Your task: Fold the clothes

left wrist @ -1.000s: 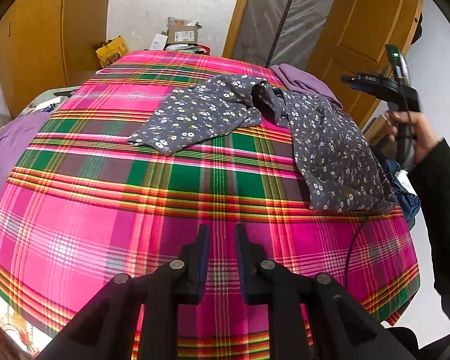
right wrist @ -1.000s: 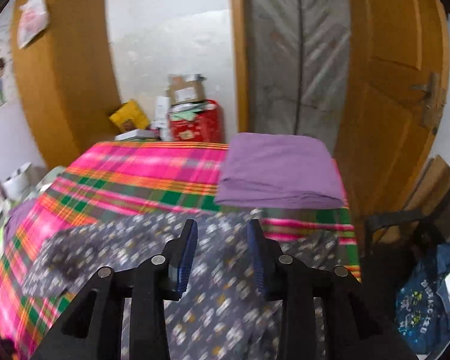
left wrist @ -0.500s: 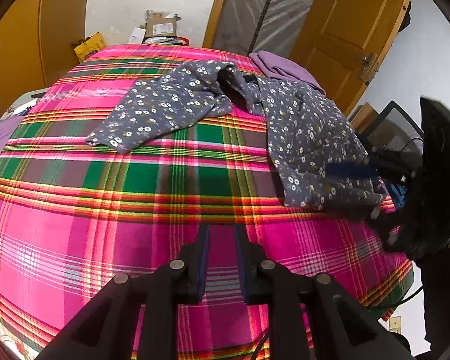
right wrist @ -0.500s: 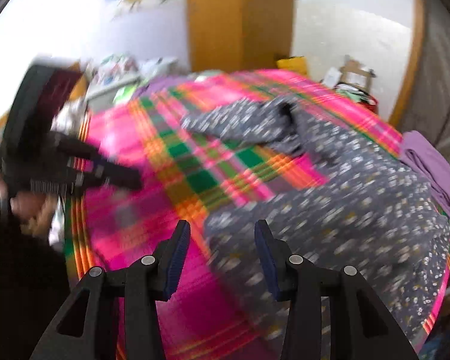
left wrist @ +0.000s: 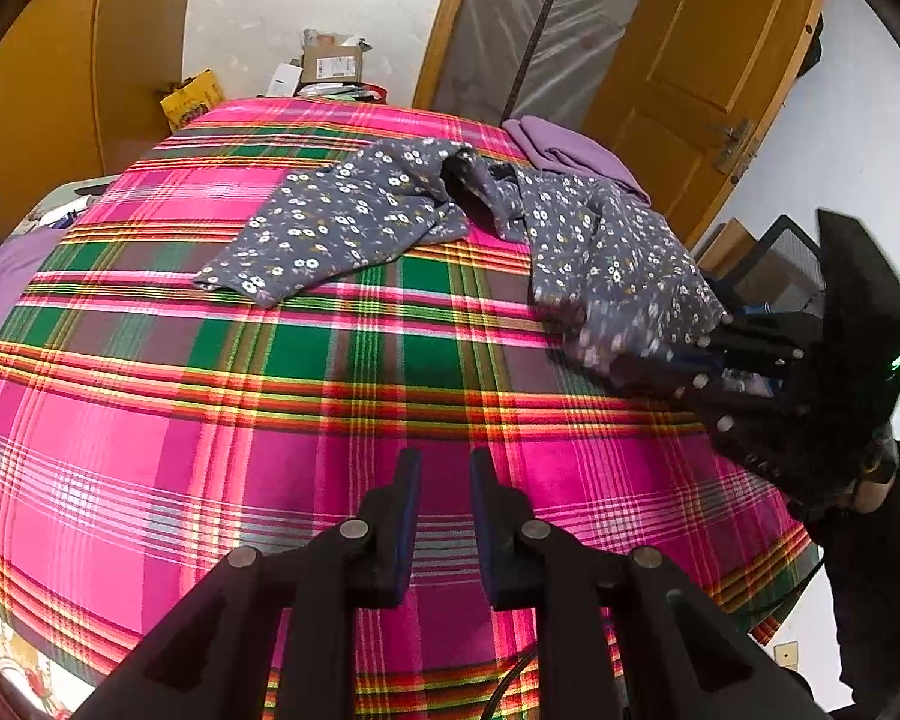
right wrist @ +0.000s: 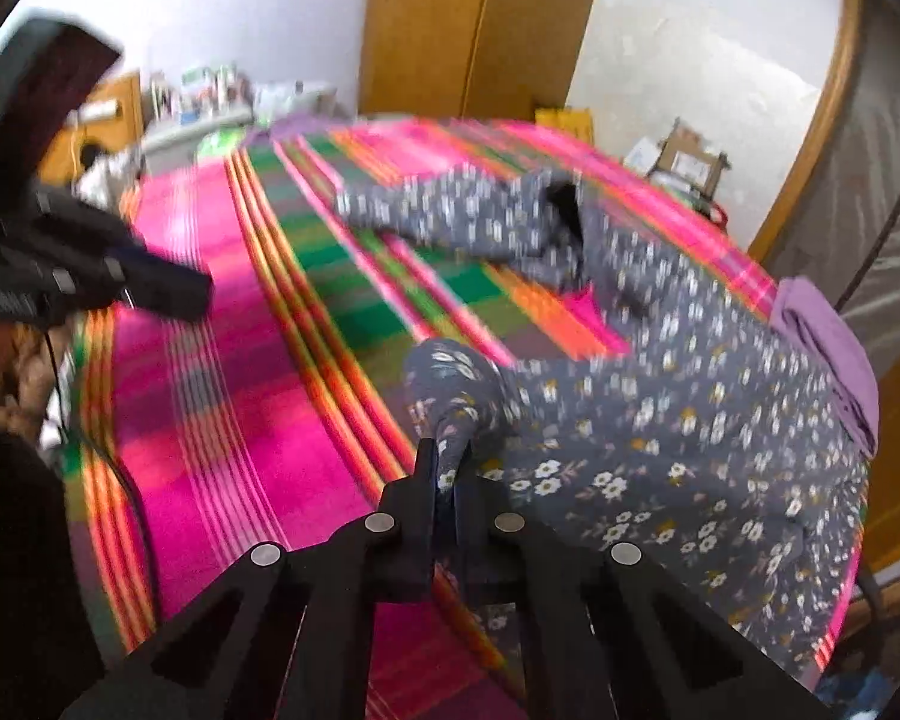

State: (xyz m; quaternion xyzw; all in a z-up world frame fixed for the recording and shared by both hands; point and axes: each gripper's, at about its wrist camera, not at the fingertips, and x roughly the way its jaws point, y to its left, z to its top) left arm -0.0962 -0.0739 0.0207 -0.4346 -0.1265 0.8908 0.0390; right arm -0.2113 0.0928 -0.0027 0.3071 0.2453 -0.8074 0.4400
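Across the plaid blanket (left wrist: 222,420) on the bed we see the grey floral garment (left wrist: 354,222) spread from about 12 o'clock down toward 3 o'clock in the left wrist view, one part lying flat toward the middle, the other trailing to the right edge. Our right hand-held gripper (right wrist: 447,474) has its fingers closed together on a fold of that garment's near edge, the cloth bunched up just ahead of the tips. Our left hand-held gripper (left wrist: 441,480) hovers over bare blanket at 6 o'clock, its fingers a small gap apart and holding nothing. At 1 o'clock, beyond the garment, a folded purple cloth (left wrist: 570,147) lies at the far edge of the bed, touching the floral fabric.
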